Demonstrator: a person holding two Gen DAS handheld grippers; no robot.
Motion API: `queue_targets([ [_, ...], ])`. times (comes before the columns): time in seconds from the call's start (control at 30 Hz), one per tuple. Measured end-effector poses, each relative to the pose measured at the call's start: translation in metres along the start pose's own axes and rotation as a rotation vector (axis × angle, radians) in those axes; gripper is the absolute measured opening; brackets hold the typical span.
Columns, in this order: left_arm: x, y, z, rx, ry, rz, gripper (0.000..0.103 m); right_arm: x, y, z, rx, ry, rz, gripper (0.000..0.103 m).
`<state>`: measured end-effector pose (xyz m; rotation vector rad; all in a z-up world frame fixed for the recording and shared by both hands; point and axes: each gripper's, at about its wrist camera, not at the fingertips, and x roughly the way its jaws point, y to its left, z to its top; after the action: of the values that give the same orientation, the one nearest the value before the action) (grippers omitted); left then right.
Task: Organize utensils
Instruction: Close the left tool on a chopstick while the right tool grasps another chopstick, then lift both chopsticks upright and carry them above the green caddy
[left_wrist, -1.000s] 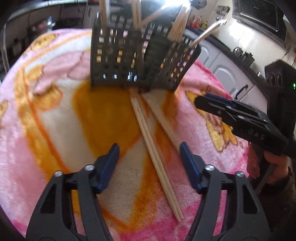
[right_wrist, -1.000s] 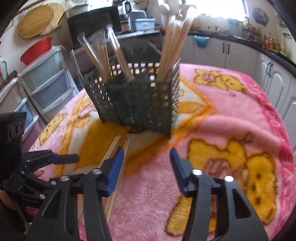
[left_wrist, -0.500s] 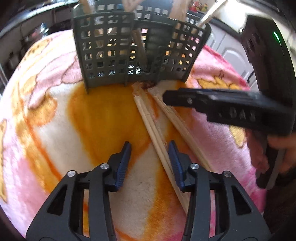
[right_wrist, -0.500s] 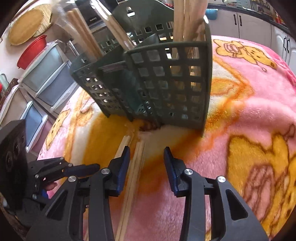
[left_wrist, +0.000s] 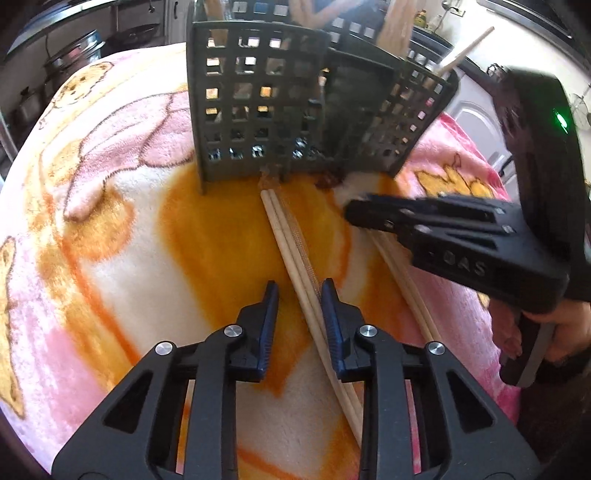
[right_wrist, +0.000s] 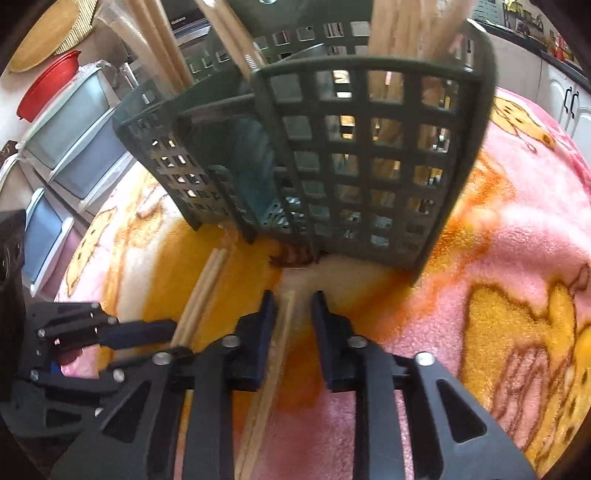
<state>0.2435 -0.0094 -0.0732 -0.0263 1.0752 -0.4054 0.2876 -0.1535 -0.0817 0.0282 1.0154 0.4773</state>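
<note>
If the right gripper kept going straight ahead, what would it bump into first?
Probably the dark green plastic grid basket right ahead of the right gripper. The pale wooden chopsticks already lie between its open fingers on the fuzzy pink blanket; depth is hard to judge.

I am looking over a table draped in a pink and orange plush blanket (left_wrist: 110, 229) with cartoon bears. To my left, stacked translucent plastic drawers (right_wrist: 70, 129) are standing against the wall, with a red bowl (right_wrist: 48, 83) and a round woven mat (right_wrist: 44, 40) sitting above them. White cabinet doors (right_wrist: 569, 99) are running along the right, and metal pots (left_wrist: 74, 48) are resting on a dark shelf. Daylight is glaring brightly across the blanket.
</note>
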Motion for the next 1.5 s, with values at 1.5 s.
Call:
queue_targets([
  [1.5,-0.193,-0.039,0.088,0.033,-0.619,-0.036,0.003,-0.224,0.031,0.046,-0.165,-0.661,0.058,0.006],
])
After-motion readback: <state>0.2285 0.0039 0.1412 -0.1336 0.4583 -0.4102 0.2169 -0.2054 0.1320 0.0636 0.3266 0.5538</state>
